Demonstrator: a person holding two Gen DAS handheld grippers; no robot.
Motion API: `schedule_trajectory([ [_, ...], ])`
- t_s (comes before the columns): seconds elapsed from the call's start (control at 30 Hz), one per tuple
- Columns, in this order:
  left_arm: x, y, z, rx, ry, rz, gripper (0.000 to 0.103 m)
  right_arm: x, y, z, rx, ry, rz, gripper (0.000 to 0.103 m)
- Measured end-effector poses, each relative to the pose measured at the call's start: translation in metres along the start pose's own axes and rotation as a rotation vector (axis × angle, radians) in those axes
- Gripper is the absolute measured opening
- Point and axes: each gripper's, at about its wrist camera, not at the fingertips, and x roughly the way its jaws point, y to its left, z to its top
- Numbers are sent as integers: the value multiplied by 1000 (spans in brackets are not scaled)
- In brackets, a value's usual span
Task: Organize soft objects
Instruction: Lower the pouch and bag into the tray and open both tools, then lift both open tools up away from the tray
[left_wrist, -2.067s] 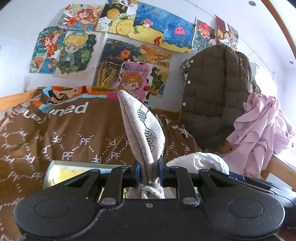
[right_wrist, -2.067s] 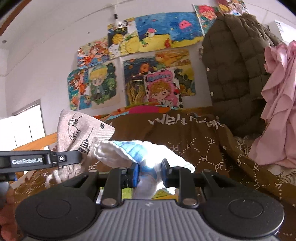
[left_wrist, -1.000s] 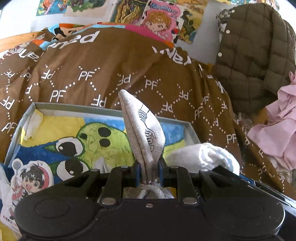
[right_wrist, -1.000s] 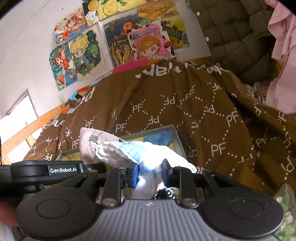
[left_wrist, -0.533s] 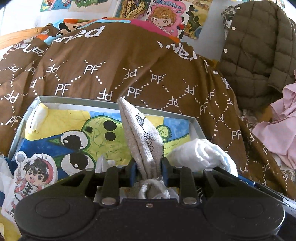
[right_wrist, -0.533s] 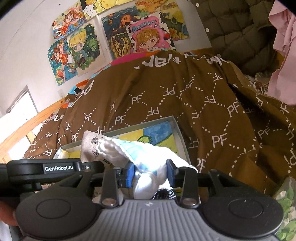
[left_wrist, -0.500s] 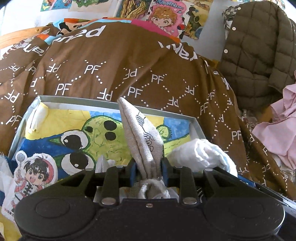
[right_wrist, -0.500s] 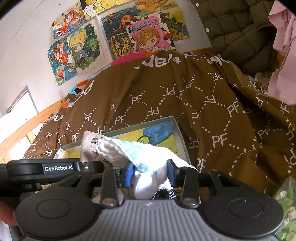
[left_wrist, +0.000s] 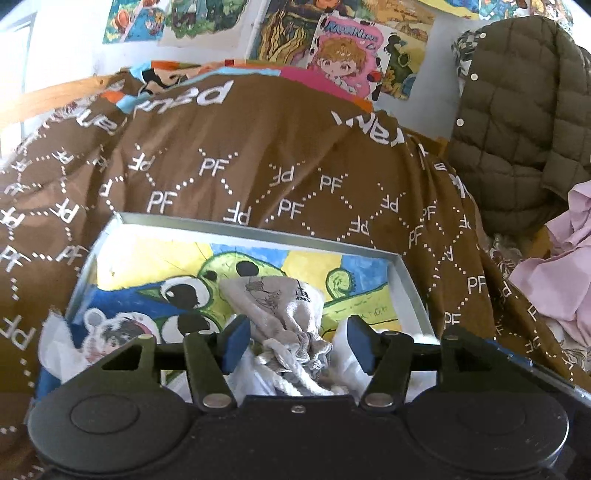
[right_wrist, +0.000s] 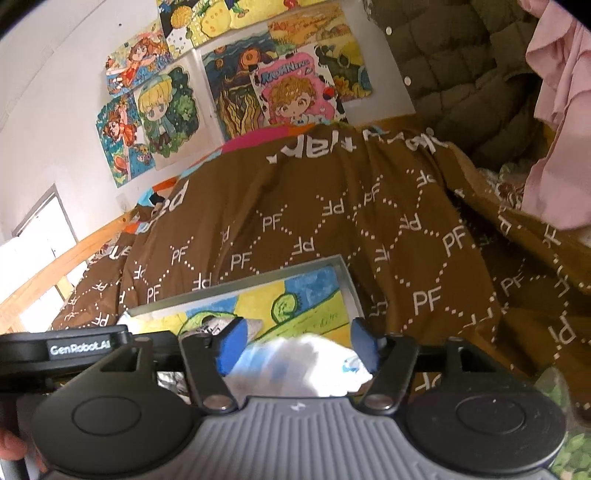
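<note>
A grey drawstring pouch (left_wrist: 280, 306) with black drawings lies slumped in a shallow box (left_wrist: 258, 234) whose floor bears a green cartoon picture. My left gripper (left_wrist: 291, 338) is open, its blue pads (left_wrist: 234, 341) either side of the pouch's gathered neck. A white and blue soft bundle (right_wrist: 299, 363) lies between the open jaws of my right gripper (right_wrist: 297, 345), at the box's right part (right_wrist: 345, 280). A tip of the grey pouch (right_wrist: 210, 328) shows beside the left gripper's body (right_wrist: 74, 347) in the right wrist view.
The box sits on a bed under a brown quilt (left_wrist: 295, 173) printed with PF marks. A quilted olive jacket (left_wrist: 517, 122) and pink cloth (left_wrist: 561, 266) hang at the right. Cartoon posters (right_wrist: 236, 81) cover the wall. White cloth (left_wrist: 59, 350) lies at the box's left edge.
Both grippers have opened. The grey pouch, held upright before, has dropped and slumped into the box. The white and blue bundle has come free and sunk lower between the right jaws.
</note>
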Motion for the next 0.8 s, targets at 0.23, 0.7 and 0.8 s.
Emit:
schedule_trajectory([
  [0.23, -32, -3, 1, 10, -68, 21, 76, -21, 3, 9, 5, -35, 5, 91],
  [0.7, -96, 1, -3, 28, -229, 66, 99, -70, 11, 20, -11, -115, -20, 103],
  [0.8, -110, 1, -6, 32, -258, 77, 102, -83, 14, 20, -23, -137, -28, 103],
])
